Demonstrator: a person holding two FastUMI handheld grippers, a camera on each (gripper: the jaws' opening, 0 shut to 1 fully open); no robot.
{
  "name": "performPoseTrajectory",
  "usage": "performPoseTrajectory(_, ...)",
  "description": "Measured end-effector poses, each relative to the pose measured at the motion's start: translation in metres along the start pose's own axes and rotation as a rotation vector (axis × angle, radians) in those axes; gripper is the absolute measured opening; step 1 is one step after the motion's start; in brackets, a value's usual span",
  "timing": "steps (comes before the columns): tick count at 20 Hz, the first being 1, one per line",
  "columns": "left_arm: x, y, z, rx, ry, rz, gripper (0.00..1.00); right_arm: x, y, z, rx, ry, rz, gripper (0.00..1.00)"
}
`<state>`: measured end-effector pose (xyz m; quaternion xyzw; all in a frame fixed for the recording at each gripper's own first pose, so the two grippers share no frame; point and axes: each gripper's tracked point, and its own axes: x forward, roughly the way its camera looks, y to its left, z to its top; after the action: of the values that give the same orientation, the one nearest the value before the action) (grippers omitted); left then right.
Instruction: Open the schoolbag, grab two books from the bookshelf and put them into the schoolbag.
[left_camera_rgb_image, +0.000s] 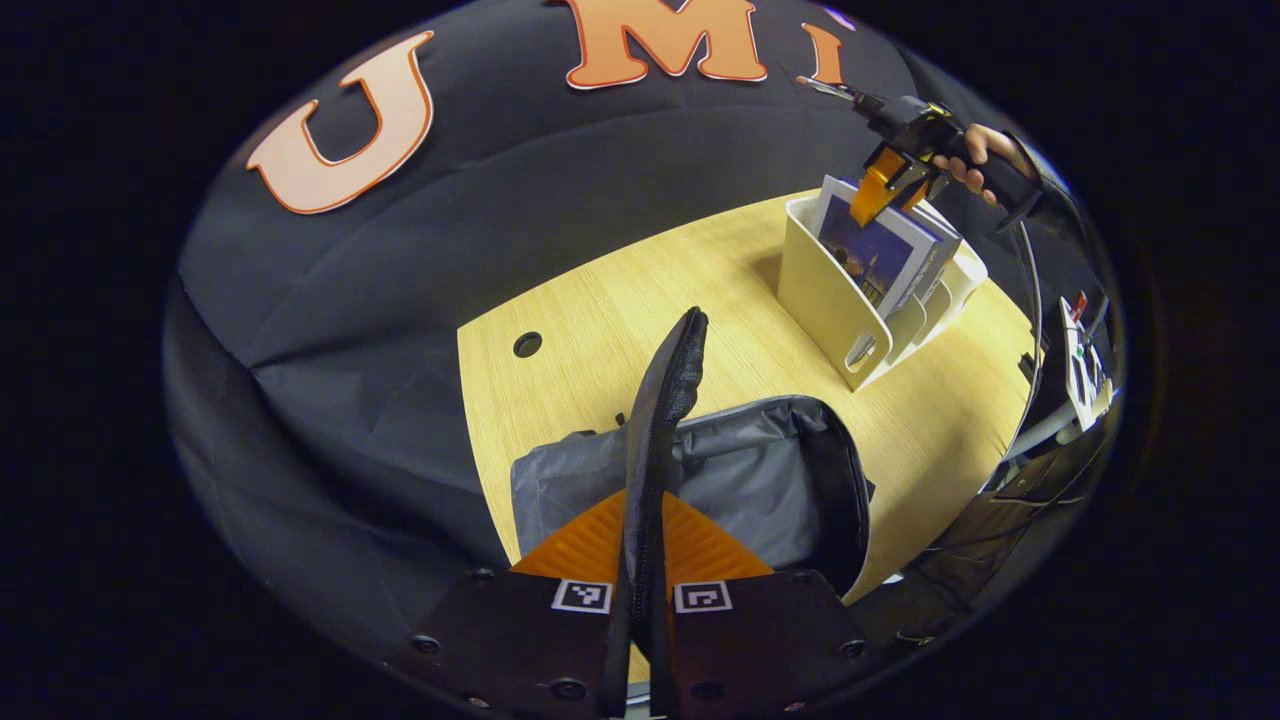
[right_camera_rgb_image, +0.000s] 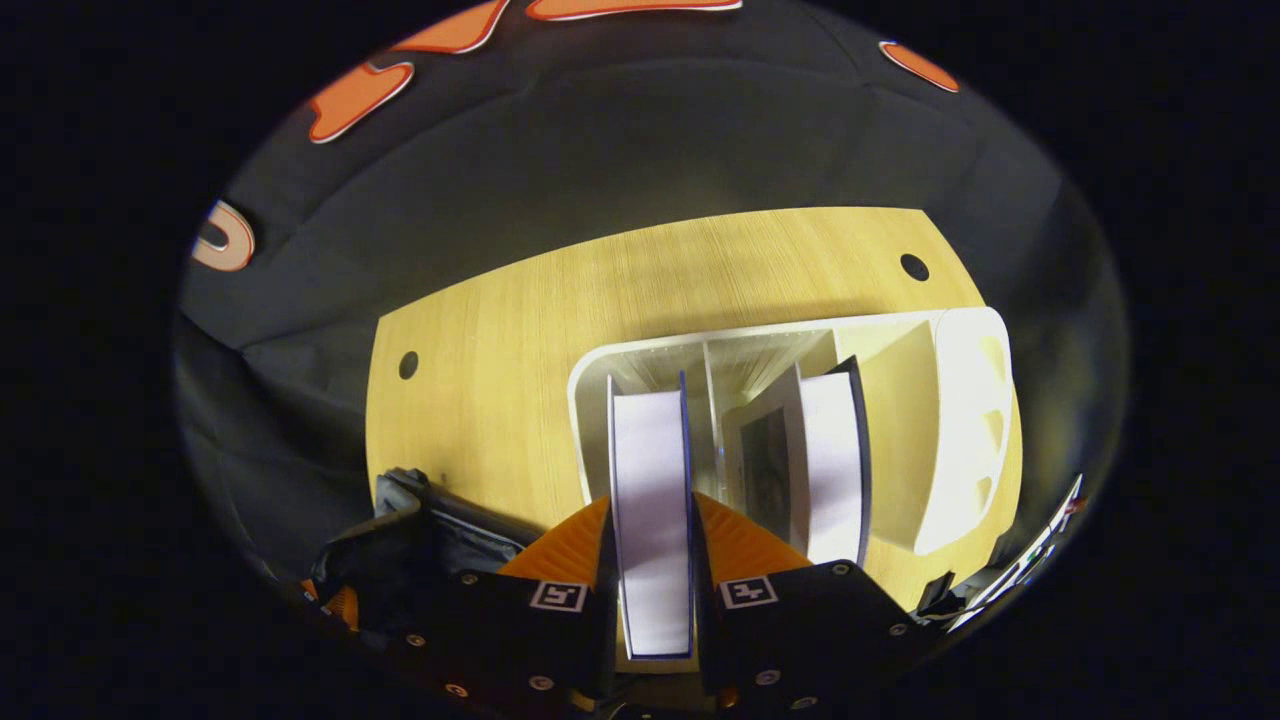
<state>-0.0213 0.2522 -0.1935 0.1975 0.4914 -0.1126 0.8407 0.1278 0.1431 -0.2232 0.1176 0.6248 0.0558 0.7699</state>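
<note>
The left gripper (left_camera_rgb_image: 645, 560) is clamped on the raised black flap (left_camera_rgb_image: 665, 400) of the grey fabric schoolbag (left_camera_rgb_image: 745, 480), which lies open at the near edge of the light wooden table (left_camera_rgb_image: 600, 300). Behind the schoolbag, toward the table's right edge, stands the cream plastic bookshelf (right_camera_rgb_image: 960, 420). The right gripper (right_camera_rgb_image: 652, 560) is clamped on the white-paged book (right_camera_rgb_image: 650, 480) in its left compartment; another book (right_camera_rgb_image: 825, 450) leans just beside it. Bare table lies between schoolbag and bookshelf.
</note>
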Motion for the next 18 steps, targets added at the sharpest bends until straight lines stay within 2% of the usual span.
performPoseTrajectory(7, -0.001, -0.003, -0.002, -0.002, -0.004, -0.004, 0.08, -0.058, -0.008, -0.007, 0.006, -0.066, 0.084, 0.32)
performPoseTrajectory(10, 0.000, -0.005, -0.005, 0.000, -0.002, -0.008, 0.08, -0.090, -0.011, -0.014, -0.021, -0.105, 0.147, 0.32)
performPoseTrajectory(18, -0.002, -0.009, -0.006, 0.003, -0.010, -0.017, 0.08, -0.154, -0.017, -0.036, 0.035, -0.187, 0.302, 0.31)
